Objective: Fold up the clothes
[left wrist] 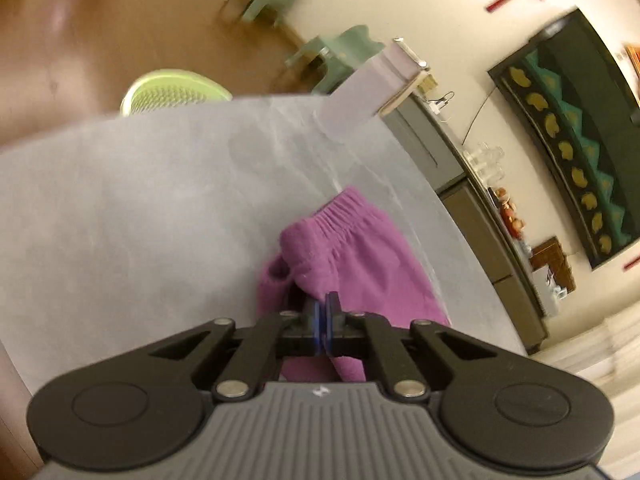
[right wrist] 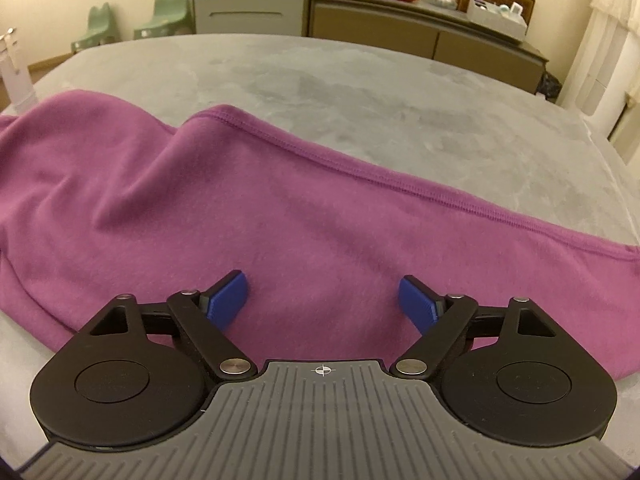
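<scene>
Since the purple garment (right wrist: pixel 280 216) is a soft fleecy knit, expect it to drape, sag and bunch rather than hold any shape; it looks light, and the nap should give the pads decent friction. It lies spread on the grey worktop (right wrist: pixel 400 120), stitched hem edge running diagonally across the right wrist view, elastic waistband end (left wrist: pixel 340 210) toward the far edge in the left wrist view.

Left claw (left wrist: pixel 325 322): pads pressed together, pinching a fold of the purple fabric, cloth bunched around and trailing below the tips. Right claw (right wrist: pixel 322 300): spread wide, blue pads (right wrist: pixel 226 298) hovering over flat cloth, nothing between them. Can't tell if the tips touch the fabric.

Handling notes:
- Grab at seams, hem or waistband: thicker, less likely to slip out than a single layer mid-panel.
- Mid-panel pinch risks taking only the top layer, so the fold goes skewed.
- Both holds should sit on the same edge, well apart, so the cloth hangs taut between them instead of drooping.
- Nothing fragile here. Main risk is dragging the whole piece across the worktop, judging by how smooth the surface looks.
</scene>
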Demonstrator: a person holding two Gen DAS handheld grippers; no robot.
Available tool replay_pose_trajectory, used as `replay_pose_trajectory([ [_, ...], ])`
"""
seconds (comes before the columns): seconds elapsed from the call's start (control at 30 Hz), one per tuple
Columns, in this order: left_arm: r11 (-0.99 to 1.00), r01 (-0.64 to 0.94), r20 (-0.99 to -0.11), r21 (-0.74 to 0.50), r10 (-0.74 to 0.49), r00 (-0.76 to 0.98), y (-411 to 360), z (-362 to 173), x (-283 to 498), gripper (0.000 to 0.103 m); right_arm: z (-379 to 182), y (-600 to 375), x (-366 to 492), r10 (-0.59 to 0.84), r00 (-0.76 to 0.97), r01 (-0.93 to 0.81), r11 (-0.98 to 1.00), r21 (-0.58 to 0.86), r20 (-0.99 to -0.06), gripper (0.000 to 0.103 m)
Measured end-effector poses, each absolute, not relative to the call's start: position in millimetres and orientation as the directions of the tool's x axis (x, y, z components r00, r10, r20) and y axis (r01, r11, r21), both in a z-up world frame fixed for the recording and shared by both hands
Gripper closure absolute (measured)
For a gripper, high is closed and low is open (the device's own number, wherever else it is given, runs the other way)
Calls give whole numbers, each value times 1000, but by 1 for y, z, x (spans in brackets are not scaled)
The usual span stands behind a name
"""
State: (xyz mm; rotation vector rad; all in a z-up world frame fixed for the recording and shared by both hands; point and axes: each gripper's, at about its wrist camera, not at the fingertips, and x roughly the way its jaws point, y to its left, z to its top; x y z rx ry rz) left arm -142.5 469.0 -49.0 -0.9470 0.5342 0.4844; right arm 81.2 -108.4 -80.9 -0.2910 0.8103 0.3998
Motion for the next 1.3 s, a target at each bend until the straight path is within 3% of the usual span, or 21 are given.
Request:
replay_pose_trajectory([
  [0.07, 519, -584, -620, -624, 125, 774, 466, -49, -132, 93, -71, -106, 69, 262, 654, -475, 873, -115, -709, 31],
  [0.13, 527, -573, -622, -628, 102, 776, 462, -51, -121, 77, -60, -100, 54, 321, 675, -515, 850, -113, -665, 31],
  [0.23, 547, -581, -636, -603, 110, 764, 450, -55, -111, 74, -53, -73, 23, 474, 616, -674, 731, -109, -630, 35],
  [0.33, 577, -568, -635, -587, 106, 765, 443, -53, -105, 76, -58, -47, 0, 559, 540, -787, 600, -142, -628, 39],
  [0.63, 607, -572, -666, -552, 92, 740, 438, -58, -105, 90, -88, -36, -16, 478, 575, -799, 503, -329, -665, 47],
  [0.67, 606, -575, -670, -550, 91, 737, 438, -58, -103, 91, -88, -36, -15, 467, 580, -795, 503, -339, -667, 57],
  [0.7, 610, -582, -678, -538, 97, 729, 438, -59, -102, 93, -87, -35, -14, 455, 586, -790, 503, -349, -670, 78],
  [0.77, 615, -605, -704, -505, 113, 702, 441, -61, -99, 96, -85, -34, -16, 449, 591, -791, 486, -372, -671, 99],
  [0.8, 618, -618, -717, -487, 121, 686, 443, -63, -98, 97, -84, -33, -18, 446, 593, -792, 476, -384, -670, 101],
  [0.97, 597, -697, -785, -396, 174, 594, 456, -72, -99, 97, -46, -71, -35, 490, 591, -793, 500, -349, -641, 103],
  [1.2, 613, -713, -779, -341, 240, 579, 453, -59, -105, 96, -81, -86, -29, 454, 522, -821, 497, -280, -722, 101],
  [1.23, 627, -701, -766, -341, 248, 594, 450, -53, -106, 95, -76, -89, -26, 469, 507, -825, 507, -249, -723, 98],
  [1.3, 646, -654, -717, -394, 229, 658, 453, -38, -110, 90, -59, -102, -22, 544, 467, -842, 516, -161, -697, 79],
])
